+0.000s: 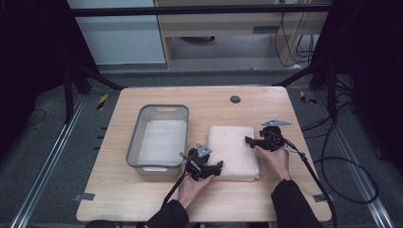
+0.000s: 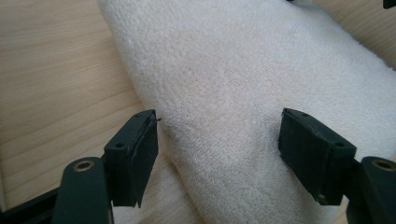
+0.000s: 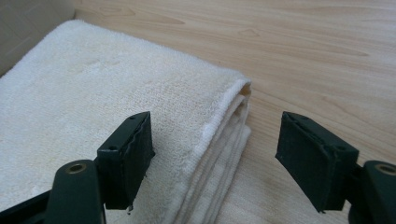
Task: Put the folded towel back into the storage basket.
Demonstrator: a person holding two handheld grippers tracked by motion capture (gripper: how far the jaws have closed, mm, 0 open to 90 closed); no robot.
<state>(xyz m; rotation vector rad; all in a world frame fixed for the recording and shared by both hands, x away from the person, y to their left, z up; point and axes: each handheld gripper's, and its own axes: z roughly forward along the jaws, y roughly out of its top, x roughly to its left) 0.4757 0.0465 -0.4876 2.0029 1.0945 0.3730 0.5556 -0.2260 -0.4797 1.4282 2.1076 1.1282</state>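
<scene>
A folded cream towel [image 1: 234, 152] lies on the wooden table, right of a grey tub [image 1: 159, 137]. My left gripper [image 1: 219, 166] is at the towel's near left corner, open, its jaws straddling the rounded folded edge of the towel [image 2: 224, 93]. My right gripper [image 1: 248, 140] is at the towel's right side near the far corner, open, with one jaw over the towel [image 3: 116, 93] and the other over bare wood beside its layered edge. Neither gripper holds anything.
The grey tub stands empty at the table's left half. A small dark round disc [image 1: 235, 99] sits near the table's far edge. Cables trail off to the right. Bare wood [image 3: 303, 56] lies beyond the towel.
</scene>
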